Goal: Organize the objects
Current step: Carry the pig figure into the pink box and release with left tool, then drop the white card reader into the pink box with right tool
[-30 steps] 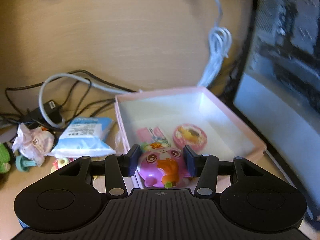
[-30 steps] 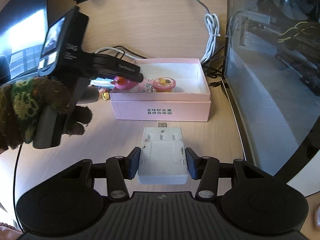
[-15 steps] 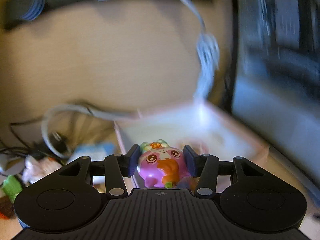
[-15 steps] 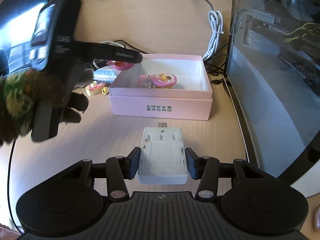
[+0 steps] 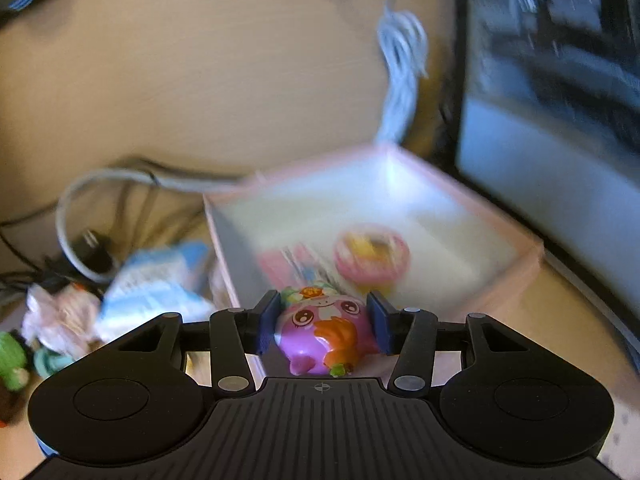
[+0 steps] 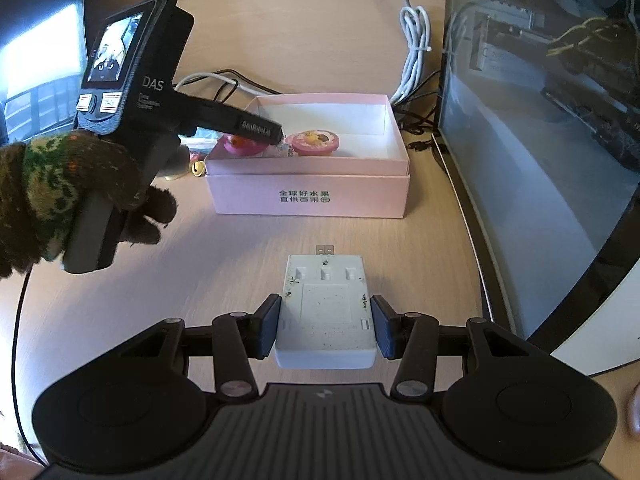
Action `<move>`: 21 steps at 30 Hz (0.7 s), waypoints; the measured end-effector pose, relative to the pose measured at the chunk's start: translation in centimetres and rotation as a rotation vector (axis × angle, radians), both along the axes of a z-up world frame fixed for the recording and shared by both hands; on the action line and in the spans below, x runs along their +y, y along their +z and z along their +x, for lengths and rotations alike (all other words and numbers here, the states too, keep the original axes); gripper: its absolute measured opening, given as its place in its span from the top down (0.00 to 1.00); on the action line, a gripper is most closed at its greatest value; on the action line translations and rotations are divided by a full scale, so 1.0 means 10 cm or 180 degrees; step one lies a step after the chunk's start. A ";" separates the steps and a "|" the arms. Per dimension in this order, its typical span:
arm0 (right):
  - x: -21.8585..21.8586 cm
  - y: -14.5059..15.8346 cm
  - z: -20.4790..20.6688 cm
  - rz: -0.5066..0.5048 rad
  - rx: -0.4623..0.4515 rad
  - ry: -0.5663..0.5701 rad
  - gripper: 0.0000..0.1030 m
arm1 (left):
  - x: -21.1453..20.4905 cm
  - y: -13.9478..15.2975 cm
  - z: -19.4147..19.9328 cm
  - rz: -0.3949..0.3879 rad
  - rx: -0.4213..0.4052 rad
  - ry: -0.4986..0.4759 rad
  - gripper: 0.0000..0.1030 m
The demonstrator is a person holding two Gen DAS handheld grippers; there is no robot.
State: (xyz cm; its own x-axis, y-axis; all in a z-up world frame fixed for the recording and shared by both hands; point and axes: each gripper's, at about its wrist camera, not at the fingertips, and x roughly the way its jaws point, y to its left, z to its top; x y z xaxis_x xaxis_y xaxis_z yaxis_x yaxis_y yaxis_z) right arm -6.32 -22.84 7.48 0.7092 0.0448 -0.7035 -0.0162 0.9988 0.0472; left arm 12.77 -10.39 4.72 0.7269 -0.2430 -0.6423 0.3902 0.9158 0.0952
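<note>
Since a moment ago my left gripper (image 5: 322,326) has swung back down from above the box's left edge, so the toy (image 5: 325,334) it carries now sits low over the near-left corner of the pink box (image 5: 532,248). The right gripper has not moved.

On the far left of the left wrist view, blurred by motion, I see a green toy (image 5: 12,364), a pale pink wrapped item (image 5: 56,320) and a blue-and-white packet (image 5: 156,284) lying on the desk (image 5: 200,80) beside the box, with dark and grey cables (image 5: 80,220) behind them. My left gripper is clenched on the toy, a purple round-faced figure with an orange front; both pads press its sides. Past it, inside the box, lie a pink flat packet (image 5: 288,264) and a round pink cup (image 5: 372,256) with a yellow top, side by side. A bundled white cable (image 5: 402,40) lies beyond the box, and a dark glass panel (image 5: 560,120) stands on the right.

In the right wrist view, a gloved hand (image 6: 68,188) on the left holds the left gripper (image 6: 256,133) over the box (image 6: 308,196), the toy (image 6: 240,145) just under its tip, next to the cup (image 6: 316,142). In the centre foreground my right gripper (image 6: 326,326) grasps a white flat adapter (image 6: 326,312) with a USB plug, held near the desk (image 6: 200,280) in front of the box and apart from it.
</note>
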 end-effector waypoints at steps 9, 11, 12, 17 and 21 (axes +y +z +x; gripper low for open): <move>0.06 -0.05 0.03 -0.0051 -0.0008 0.0081 0.54 | 0.04 -0.08 -0.21 0.0052 -0.0458 0.0048 0.49; 0.07 -0.05 0.03 -0.0057 -0.0013 0.0087 0.54 | 0.05 -0.10 -0.24 0.0059 -0.0525 0.0031 0.49; 0.07 -0.05 0.03 -0.0053 -0.0015 0.0091 0.54 | 0.05 -0.10 -0.24 0.0064 -0.0539 0.0025 0.49; 0.06 -0.05 0.02 -0.0053 -0.0011 0.0104 0.54 | 0.09 -0.03 -0.12 -0.0088 -0.0249 0.0125 0.51; 0.06 -0.05 0.02 -0.0020 -0.0030 0.0097 0.54 | 0.14 -0.04 -0.20 -0.0173 -0.0518 0.0128 0.51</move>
State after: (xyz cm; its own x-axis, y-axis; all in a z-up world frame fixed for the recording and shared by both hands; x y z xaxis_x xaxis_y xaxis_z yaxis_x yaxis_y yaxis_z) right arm -6.14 -22.25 6.97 0.7141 0.0619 -0.6973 -0.0469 0.9981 0.0406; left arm 10.76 -8.99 4.35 0.8300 -0.2426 -0.5021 0.3365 0.9359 0.1041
